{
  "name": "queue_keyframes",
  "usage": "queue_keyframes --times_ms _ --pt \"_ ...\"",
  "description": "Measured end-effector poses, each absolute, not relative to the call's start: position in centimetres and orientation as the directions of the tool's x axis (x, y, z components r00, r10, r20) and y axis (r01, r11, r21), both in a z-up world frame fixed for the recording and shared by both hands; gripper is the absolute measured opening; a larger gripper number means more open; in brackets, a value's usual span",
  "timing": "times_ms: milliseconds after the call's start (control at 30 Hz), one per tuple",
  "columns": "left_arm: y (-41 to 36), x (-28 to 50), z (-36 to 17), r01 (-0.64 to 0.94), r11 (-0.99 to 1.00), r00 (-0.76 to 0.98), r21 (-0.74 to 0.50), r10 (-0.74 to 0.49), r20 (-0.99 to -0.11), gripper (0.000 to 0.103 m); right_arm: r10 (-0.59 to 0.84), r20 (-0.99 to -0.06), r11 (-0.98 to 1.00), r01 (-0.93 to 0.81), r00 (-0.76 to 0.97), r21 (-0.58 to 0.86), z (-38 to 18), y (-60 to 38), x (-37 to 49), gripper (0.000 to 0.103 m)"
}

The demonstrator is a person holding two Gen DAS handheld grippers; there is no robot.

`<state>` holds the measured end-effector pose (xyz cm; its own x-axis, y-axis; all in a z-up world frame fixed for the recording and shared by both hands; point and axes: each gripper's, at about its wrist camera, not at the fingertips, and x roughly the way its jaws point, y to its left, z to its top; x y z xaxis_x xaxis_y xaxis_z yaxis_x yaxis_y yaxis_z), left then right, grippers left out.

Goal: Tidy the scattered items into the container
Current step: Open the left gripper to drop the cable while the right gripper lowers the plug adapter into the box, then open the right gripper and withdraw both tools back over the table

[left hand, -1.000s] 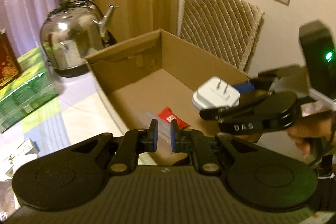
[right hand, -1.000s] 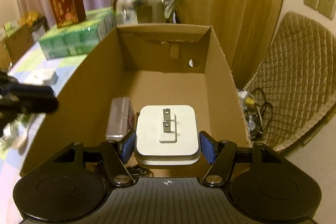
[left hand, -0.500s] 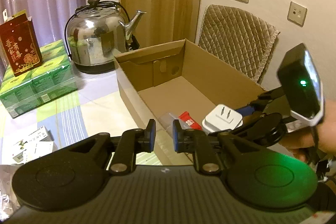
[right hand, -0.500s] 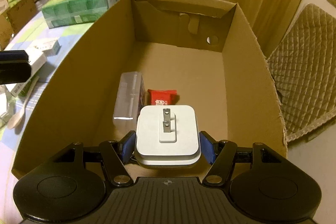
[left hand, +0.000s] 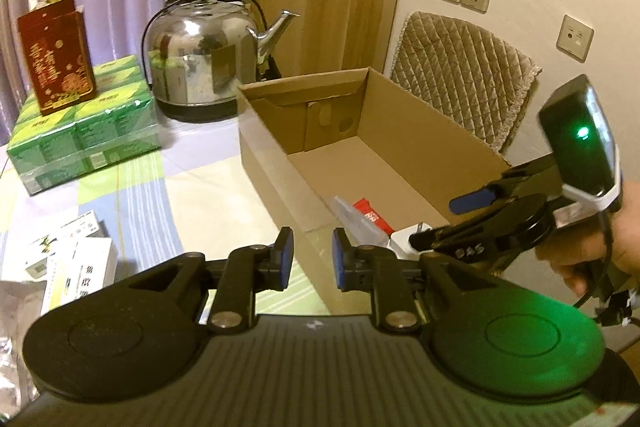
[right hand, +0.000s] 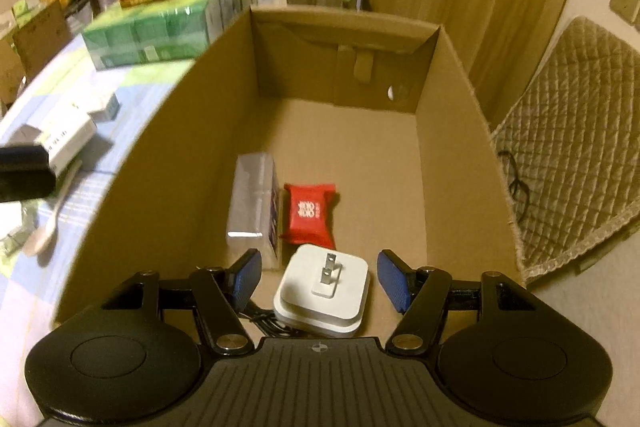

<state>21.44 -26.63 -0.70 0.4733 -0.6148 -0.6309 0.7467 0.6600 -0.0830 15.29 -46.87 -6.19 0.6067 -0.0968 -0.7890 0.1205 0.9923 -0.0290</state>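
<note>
An open cardboard box [left hand: 304,87] stands on the table, and in the right wrist view I look down into the same box [right hand: 452,155]. On its floor lie a clear plastic case [right hand: 252,199], a red packet [right hand: 310,213] and a white plug charger [right hand: 320,291]. My right gripper [right hand: 320,281] is open, its blue pads standing clear on either side of the charger. In the left wrist view the charger [left hand: 402,241] peeks out beside the right gripper [left hand: 440,221]. My left gripper [left hand: 313,259] hovers outside the box's near corner, its jaws opening with nothing between them.
A steel kettle [left hand: 204,63], green tissue packs [left hand: 84,131] and a red carton [left hand: 56,59] stand behind the box on the left. Small white boxes [right hand: 68,139] and a spoon [right hand: 48,227] lie on the tablecloth. A quilted chair back [left hand: 464,75] is to the right.
The right jaws have spread and the charger has dropped from them onto the box floor. The left gripper has drawn back from the box and its jaws have widened slightly.
</note>
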Motion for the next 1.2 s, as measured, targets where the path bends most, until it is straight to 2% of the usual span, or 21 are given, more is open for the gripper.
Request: queue_keyframes --times_ms 200,333,400,567,733,800,1033,1200 --pt "-23.9 20.1 -0.3 0.714 0.693 0.497 -0.094 -0.597 -0.63 0.021 -0.084 -0.703 0.99 0.142 0.706 0.024 -2.2 -45.1 12.3 0.063" --pt "-21.2 18.5 -0.2 0.689 0.72 0.52 -0.081 -0.569 -0.637 0.027 -0.057 -0.646 0.989 0.132 0.761 0.069 0.0 -43.1 9.9 0.076" --pt "-19.5 17.6 -0.2 0.67 0.739 0.531 -0.078 -0.55 -0.645 0.028 -0.038 -0.625 0.989 0.12 0.78 0.089 0.9 -41.7 8.7 0.078" --pt "-14.4 15.0 -0.1 0.61 0.789 0.571 -0.07 -0.499 -0.651 0.045 0.036 -0.606 0.991 0.051 0.795 0.127 1.6 -37.6 6.5 0.086" --pt "-8.8 12.5 -0.2 0.534 0.842 0.613 -0.079 -0.45 -0.65 0.081 0.108 -0.611 0.988 -0.015 0.784 0.155 1.0 -33.6 4.8 0.098" --pt "-6.7 11.7 -0.3 0.503 0.861 0.626 -0.082 -0.428 -0.652 0.085 0.135 -0.62 0.985 -0.039 0.772 0.166 0.4 -32.1 4.2 0.101" --pt "-1.3 9.7 -0.6 0.419 0.907 0.662 -0.04 -0.335 -0.671 0.102 0.206 -0.67 0.977 -0.117 0.713 0.176 -1.9 -27.6 3.0 0.101" --pt "0.8 9.3 -0.7 0.396 0.918 0.662 -0.035 -0.312 -0.681 0.102 0.202 -0.695 0.979 -0.13 0.69 0.156 -2.7 -25.8 2.3 0.101"
